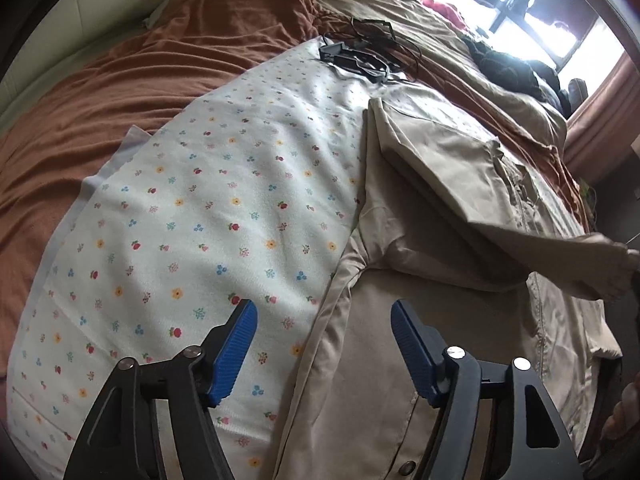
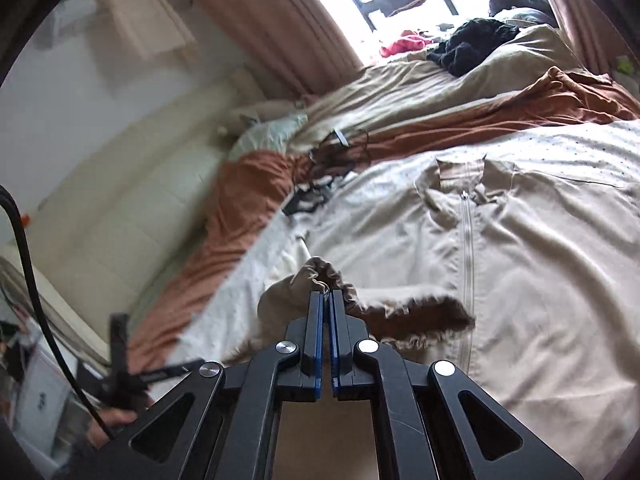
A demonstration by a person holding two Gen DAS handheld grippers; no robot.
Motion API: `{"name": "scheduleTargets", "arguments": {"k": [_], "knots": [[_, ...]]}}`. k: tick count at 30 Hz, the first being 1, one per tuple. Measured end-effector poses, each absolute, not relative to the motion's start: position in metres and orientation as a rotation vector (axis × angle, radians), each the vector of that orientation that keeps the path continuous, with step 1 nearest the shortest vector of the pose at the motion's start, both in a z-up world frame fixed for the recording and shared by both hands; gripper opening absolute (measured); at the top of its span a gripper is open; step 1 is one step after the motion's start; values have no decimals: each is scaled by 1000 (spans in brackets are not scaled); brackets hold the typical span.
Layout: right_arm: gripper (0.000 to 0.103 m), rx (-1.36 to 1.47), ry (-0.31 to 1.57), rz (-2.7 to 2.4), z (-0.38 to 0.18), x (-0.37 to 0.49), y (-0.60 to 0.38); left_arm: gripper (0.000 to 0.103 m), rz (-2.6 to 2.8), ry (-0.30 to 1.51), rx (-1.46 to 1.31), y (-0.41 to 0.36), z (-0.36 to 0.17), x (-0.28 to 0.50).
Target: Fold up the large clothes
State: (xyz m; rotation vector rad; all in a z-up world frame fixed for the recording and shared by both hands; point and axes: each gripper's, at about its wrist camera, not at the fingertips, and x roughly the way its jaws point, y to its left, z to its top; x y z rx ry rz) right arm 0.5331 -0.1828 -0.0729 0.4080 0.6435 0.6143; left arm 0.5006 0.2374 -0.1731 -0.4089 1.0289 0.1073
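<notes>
A beige zip-up jacket (image 1: 440, 380) lies spread on a floral sheet (image 1: 200, 200) over the bed. One sleeve (image 1: 432, 168) is folded across its chest. My left gripper (image 1: 323, 312) hovers open above the jacket's side edge, with nothing between its blue pads (image 1: 236, 352). In the right wrist view the jacket (image 2: 540, 280) shows its zipper (image 2: 466, 240) and collar. My right gripper (image 2: 328, 296) is shut on the gathered elastic cuff (image 2: 320, 270) of the other sleeve, held lifted off the bed. That lifted cuff (image 1: 612, 268) shows at the right edge of the left wrist view.
A rust-brown blanket (image 1: 100, 120) and tan duvet (image 1: 460, 40) surround the sheet. Black cables and a small device (image 1: 360, 52) lie at the sheet's far end. Dark clothes (image 2: 472, 44) and a red garment (image 2: 404, 46) are piled near the window. A padded headboard (image 2: 120, 200) stands at left.
</notes>
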Motion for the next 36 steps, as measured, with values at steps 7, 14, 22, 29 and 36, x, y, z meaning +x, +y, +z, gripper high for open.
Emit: {"name": "scheduleTargets", "arguments": {"k": [7, 14, 22, 29, 36], "knots": [[3, 515, 560, 566, -46, 545, -209, 41, 122, 1082, -339, 225, -186, 528], [3, 644, 562, 468, -66, 559, -249, 12, 165, 1133, -251, 213, -202, 547], [3, 785, 643, 268, -116, 580, -301, 10, 207, 1144, -264, 222, -208, 550], [56, 876, 779, 123, -156, 582, -327, 10, 225, 1146, -281, 225, -204, 551], [70, 876, 882, 129, -182, 563, -316, 10, 277, 1091, -265, 237, -183, 547]]}}
